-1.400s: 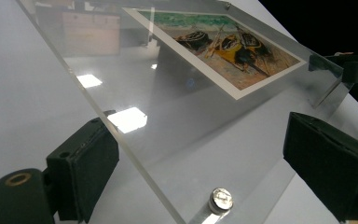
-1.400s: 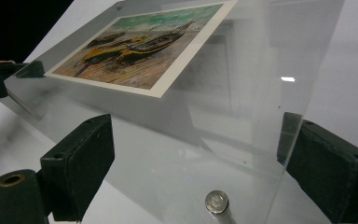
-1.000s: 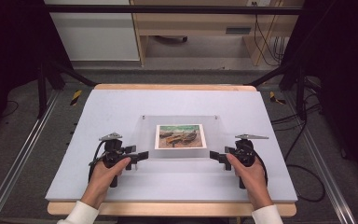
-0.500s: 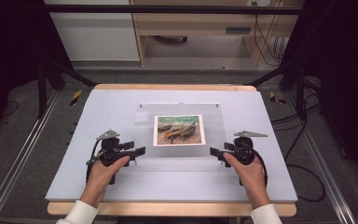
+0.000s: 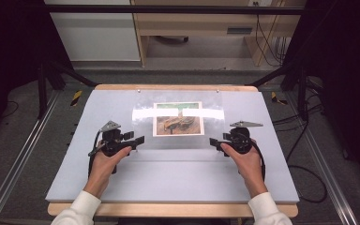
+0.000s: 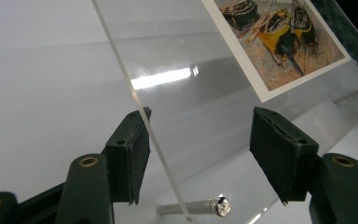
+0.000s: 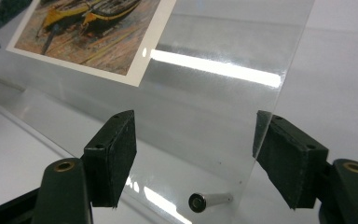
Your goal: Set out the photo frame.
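A clear acrylic sheet (image 5: pixel 143 125) carrying a boat picture (image 5: pixel 178 119) stands tilted on the pale mat, glare across its top. My left gripper (image 5: pixel 138 140) is open at its left edge, my right gripper (image 5: pixel 214 141) open at its right edge. In the left gripper view the sheet's edge (image 6: pixel 140 109) runs between the spread jaws, close against the left one, with the picture (image 6: pixel 279 37) beyond; the gripper (image 6: pixel 200 144) grips nothing. In the right gripper view the sheet (image 7: pixel 214 93) also passes between wide jaws of the gripper (image 7: pixel 196 144). A metal pin (image 7: pixel 210 200) sticks out of the sheet's lower part.
The pale blue mat (image 5: pixel 168 173) covers a wooden table (image 5: pixel 168 209). Metal rails run along both sides on the floor, with cables at the right (image 5: pixel 304 164). A cabinet and a wooden shelf stand beyond the table's far edge.
The sheet with its picture has moved away from the person and tilted up, now catching glare. Both grippers have moved forward with it and stay at its side edges.
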Action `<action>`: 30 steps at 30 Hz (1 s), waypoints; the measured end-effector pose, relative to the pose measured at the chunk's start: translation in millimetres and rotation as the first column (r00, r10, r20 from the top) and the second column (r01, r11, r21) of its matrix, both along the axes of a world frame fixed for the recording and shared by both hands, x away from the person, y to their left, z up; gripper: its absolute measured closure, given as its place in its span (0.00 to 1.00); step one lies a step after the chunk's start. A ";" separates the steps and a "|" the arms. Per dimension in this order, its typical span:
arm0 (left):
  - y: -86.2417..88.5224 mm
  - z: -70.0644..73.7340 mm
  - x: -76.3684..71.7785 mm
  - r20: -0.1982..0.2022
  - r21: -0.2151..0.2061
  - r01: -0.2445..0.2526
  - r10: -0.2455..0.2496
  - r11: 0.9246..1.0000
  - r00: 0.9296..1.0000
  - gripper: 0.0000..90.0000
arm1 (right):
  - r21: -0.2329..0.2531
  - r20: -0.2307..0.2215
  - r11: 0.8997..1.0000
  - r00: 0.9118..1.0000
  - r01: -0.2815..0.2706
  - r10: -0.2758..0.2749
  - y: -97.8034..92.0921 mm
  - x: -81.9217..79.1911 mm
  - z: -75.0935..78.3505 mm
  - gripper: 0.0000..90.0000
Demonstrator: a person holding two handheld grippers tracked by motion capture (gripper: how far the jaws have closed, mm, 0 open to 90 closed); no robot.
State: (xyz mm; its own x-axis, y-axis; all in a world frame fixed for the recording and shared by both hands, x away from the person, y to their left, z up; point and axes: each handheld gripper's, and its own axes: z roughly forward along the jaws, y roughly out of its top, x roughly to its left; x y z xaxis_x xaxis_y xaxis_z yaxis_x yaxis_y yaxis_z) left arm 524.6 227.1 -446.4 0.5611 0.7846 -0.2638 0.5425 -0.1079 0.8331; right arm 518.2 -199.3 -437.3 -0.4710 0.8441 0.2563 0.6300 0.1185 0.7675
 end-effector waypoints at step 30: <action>0.0 -2.1 -18.5 0.049 0.026 -0.034 0.033 0.999 0.998 0.48 | -0.053 0.057 0.999 0.998 0.001 0.002 2.7 -9.9 -1.8 0.40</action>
State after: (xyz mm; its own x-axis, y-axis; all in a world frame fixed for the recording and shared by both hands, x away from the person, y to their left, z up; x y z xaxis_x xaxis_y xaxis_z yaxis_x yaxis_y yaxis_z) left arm 506.1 227.1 -448.5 0.5459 0.8097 -0.2155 0.5053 -0.1130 0.8555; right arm 508.3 -196.6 -439.1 -0.4840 0.8556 0.1834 0.5851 0.1605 0.7949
